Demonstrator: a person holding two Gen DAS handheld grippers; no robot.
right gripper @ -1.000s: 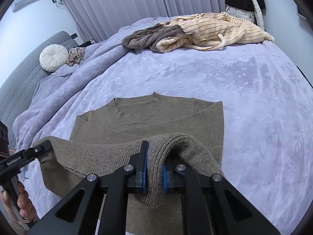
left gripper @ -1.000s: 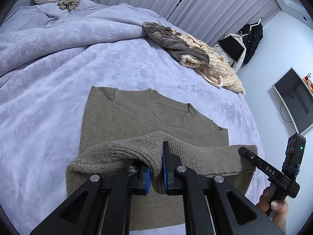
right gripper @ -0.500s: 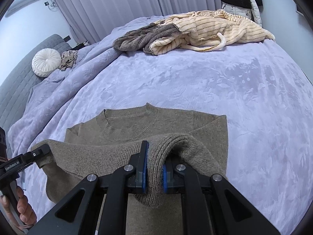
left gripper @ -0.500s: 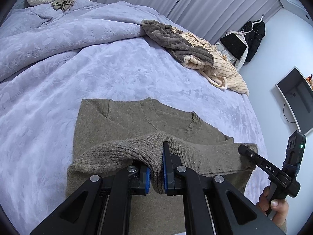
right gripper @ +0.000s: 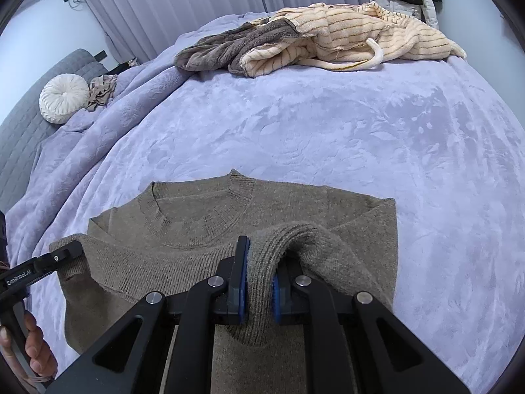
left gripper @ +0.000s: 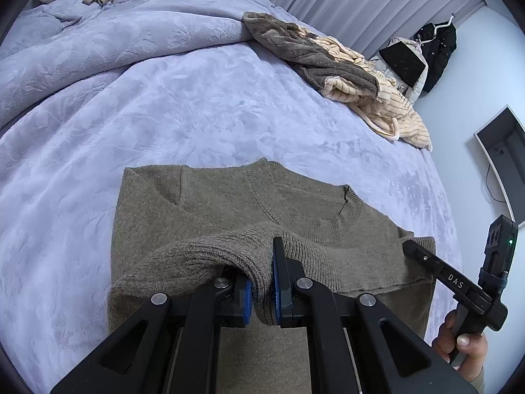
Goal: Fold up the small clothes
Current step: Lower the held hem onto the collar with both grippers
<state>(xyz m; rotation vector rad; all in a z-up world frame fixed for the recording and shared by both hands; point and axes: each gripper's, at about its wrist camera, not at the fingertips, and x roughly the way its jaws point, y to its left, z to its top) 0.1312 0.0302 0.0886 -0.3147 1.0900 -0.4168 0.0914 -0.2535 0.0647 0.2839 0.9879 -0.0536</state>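
A: Since a second ago, the collar has slid closer in both views: the lifted hem is being carried toward the neckline.

B: Left wrist view first?

A: The left gripper [left gripper: 262, 290] has its fingers [left gripper: 243, 298] pinching the ribbed hem of the olive sweater [left gripper: 197, 203], which lies flat on the bed [left gripper: 164, 98]. The right gripper [left gripper: 423, 256] grips the same hem at the far side.

B: And the right wrist view?

A: The right gripper [right gripper: 259, 290] is likewise clamped on a fold of hem, the sweater [right gripper: 295, 203] spread beneath it.

B: How will it handle?

A: Soft, limp, light knit, I'd judge; it sags between grips, so hold the thick ribbing near both corners.
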